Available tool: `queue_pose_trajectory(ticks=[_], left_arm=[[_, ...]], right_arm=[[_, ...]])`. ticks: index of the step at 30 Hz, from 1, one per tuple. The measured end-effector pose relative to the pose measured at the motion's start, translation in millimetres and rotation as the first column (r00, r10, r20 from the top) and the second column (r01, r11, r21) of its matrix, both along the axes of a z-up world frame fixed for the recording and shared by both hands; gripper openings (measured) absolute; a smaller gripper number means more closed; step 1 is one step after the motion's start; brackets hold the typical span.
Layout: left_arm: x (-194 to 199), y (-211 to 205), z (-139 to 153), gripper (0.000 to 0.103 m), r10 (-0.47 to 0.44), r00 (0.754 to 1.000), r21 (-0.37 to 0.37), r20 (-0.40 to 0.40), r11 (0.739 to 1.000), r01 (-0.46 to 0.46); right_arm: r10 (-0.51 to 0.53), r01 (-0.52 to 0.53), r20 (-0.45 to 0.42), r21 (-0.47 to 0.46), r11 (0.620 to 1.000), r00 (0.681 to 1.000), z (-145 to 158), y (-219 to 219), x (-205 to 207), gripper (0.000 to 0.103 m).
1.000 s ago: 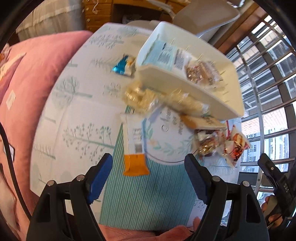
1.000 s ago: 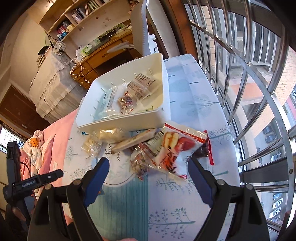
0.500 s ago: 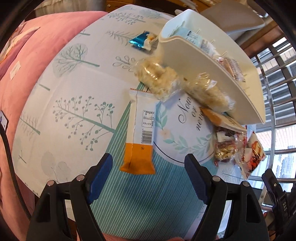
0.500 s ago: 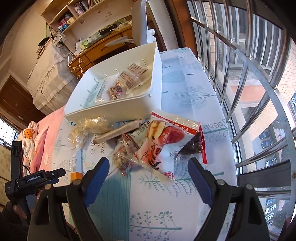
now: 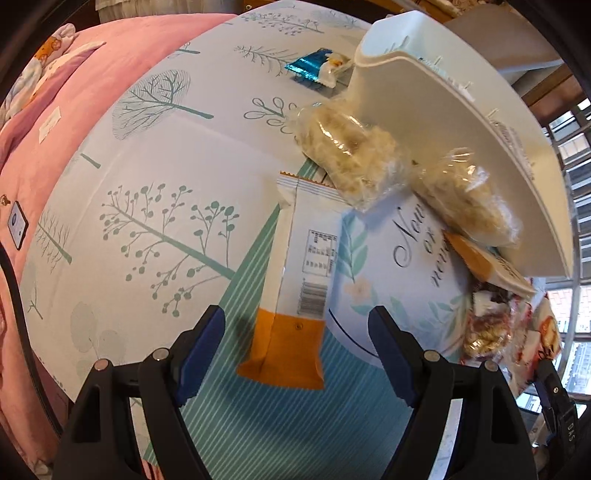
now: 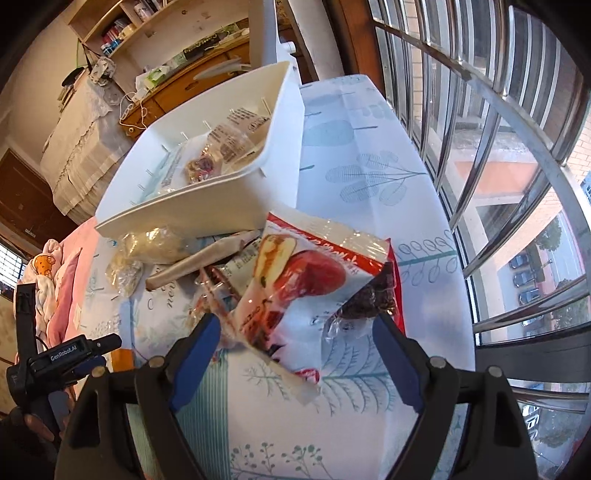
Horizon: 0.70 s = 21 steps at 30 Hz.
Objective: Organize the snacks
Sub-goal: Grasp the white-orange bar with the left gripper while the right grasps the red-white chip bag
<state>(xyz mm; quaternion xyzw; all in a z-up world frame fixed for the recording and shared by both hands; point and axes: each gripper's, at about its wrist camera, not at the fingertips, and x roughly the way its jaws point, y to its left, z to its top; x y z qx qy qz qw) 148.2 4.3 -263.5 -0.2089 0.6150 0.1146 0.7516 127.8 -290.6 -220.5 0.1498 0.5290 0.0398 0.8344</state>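
Barred window (image 6: pixel 517 155) at right, daylight; wooden desk (image 6: pixel 192 83), bookshelf (image 6: pixel 147 26) behind; pink bedding (image 5: pixel 74 96) left.

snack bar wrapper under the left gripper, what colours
White with an orange end, on the snack bar wrapper; left wrist view.

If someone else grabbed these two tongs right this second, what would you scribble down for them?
Left tongs: open, empty, straddling the orange end of the white-and-orange bar, not gripping it.
Right tongs: empty, jaws closing, over the red apple-picture bag; pads not pressing on it.
White bin: on the table, already holding a few packets.
Left on the tablecloth: the bar, two clear bags of pale snacks against the bin's wall, a blue wrapper past it, the apple bag and small wrapped sweets beside it.
Next, probably: grip the bar and the bag, drop them in the bin, then the rest.
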Motion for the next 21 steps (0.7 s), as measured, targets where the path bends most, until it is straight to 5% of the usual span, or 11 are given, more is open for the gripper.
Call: queue_pose_trajectory(ticks=[13, 19, 21], left_arm=[[31.2, -15.0, -24.8, 0.068, -0.035, 0.999, 0.096, -0.028, 0.995, 0.037], [44.6, -23.6, -24.8, 0.042, -0.054, 0.998, 0.143, -0.015, 0.988, 0.056], [46.5, -23.6, -20.2, 0.042, -0.054, 0.998, 0.137, -0.01, 0.989, 0.055]], right_arm=[[0.037, -0.037, -0.037, 0.004, 0.999, 0.999, -17.2, 5.7, 15.3, 0.07], [0.057, -0.056, -0.049, 0.029, 0.998, 0.997, -18.8, 3.9, 15.5, 0.058], [0.06, -0.058, -0.057, 0.027, 0.998, 0.997, -18.0, 4.2, 14.8, 0.057]])
